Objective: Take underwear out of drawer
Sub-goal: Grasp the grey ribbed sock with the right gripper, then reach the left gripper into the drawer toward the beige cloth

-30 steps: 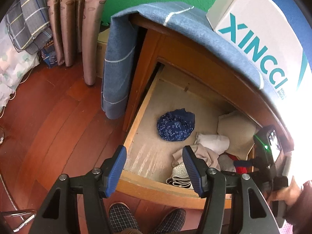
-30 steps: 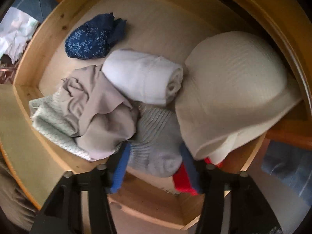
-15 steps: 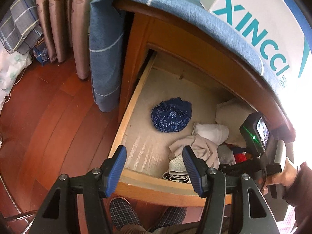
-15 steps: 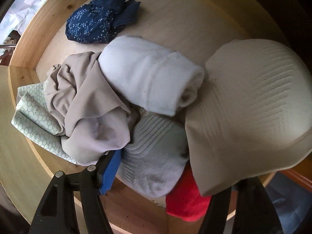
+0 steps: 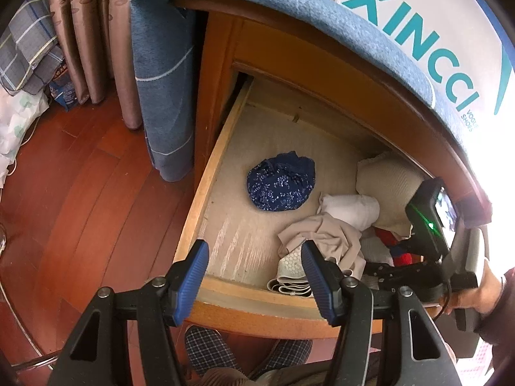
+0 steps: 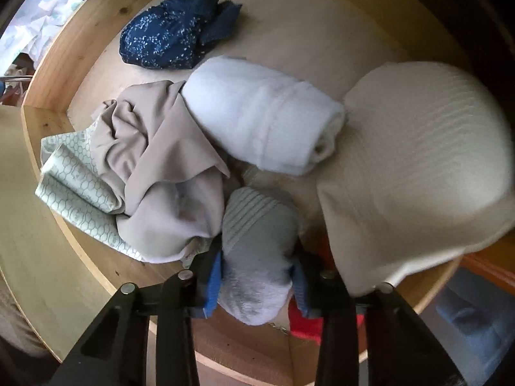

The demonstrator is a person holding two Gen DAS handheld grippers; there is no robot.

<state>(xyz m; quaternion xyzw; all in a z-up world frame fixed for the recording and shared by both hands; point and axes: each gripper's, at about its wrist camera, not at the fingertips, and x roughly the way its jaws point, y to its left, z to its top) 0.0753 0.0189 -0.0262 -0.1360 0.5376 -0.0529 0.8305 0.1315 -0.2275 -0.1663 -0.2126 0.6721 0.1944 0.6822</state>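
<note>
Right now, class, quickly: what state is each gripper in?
Left gripper: open, holding nothing, above the drawer front.
Right gripper: jaws closing on the grey rolled garment, pads pressing it.

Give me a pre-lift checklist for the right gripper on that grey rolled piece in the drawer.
1. Grey rolled piece between the jaws of the right gripper: ok, a blue pad sits on each side and the jaws are closing.
2. Grip firm enough to lift: cannot tell.
3. Beige garment clear of the jaws: not ok, its lower edge lies against the left pad.
4. Red item clear of the jaws: cannot tell, it lies partly hidden behind the right pad.
5. Drawer pulled open: ok.
6. Left gripper out of the way: ok, open and empty above the drawer's front edge.
</note>
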